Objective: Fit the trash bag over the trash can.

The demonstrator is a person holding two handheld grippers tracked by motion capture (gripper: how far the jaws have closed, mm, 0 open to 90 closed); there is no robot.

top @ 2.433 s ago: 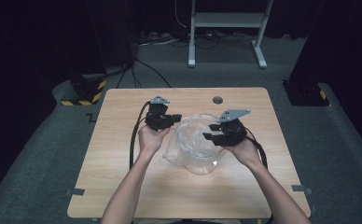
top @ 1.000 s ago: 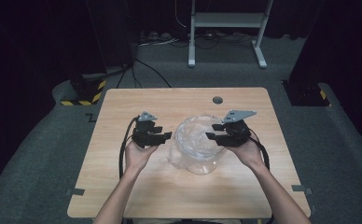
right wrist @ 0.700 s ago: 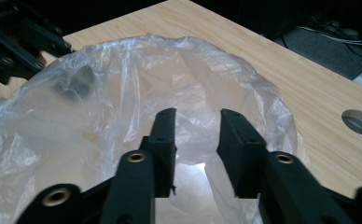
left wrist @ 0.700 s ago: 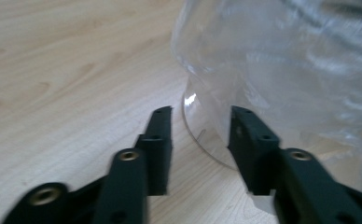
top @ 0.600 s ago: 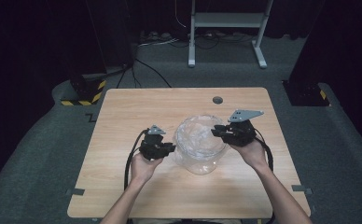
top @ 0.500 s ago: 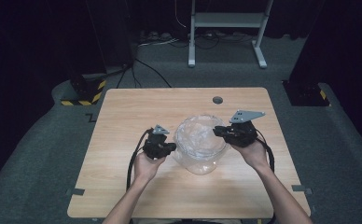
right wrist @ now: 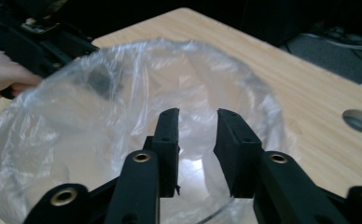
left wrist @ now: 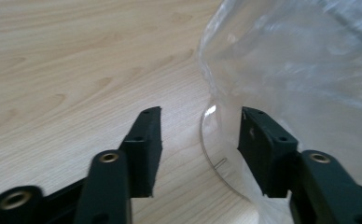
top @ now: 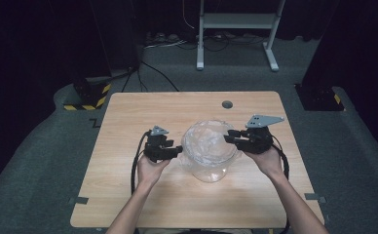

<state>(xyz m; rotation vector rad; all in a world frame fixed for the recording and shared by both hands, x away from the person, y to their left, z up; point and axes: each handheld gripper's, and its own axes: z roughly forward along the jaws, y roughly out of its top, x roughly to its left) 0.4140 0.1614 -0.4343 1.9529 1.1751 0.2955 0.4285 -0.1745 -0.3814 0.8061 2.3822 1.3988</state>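
Lining a clear glass bowl (top: 210, 163) with a thin transparent plastic bag (top: 209, 142) at mid-worktop (top: 128, 112).
Left gripper (left wrist: 200, 133) has dropped beside the bowl's wall; both grippers' fingers have just reopened, released, the right gripper (right wrist: 197, 135) over the rim, so regrasping comes next.

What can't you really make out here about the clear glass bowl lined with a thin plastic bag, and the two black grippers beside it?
- Clear glass bowl, high view: the crinkled thin plastic bag veils its rim and inside.
- Left gripper, its own view: whether film lies between the open jaws is unclear; see-through plastic blurs there.
- Right gripper, its own view: the picture's bottom edge cuts off the bowl's near rim.
- Small round hole in the wooden table: too small to judge.
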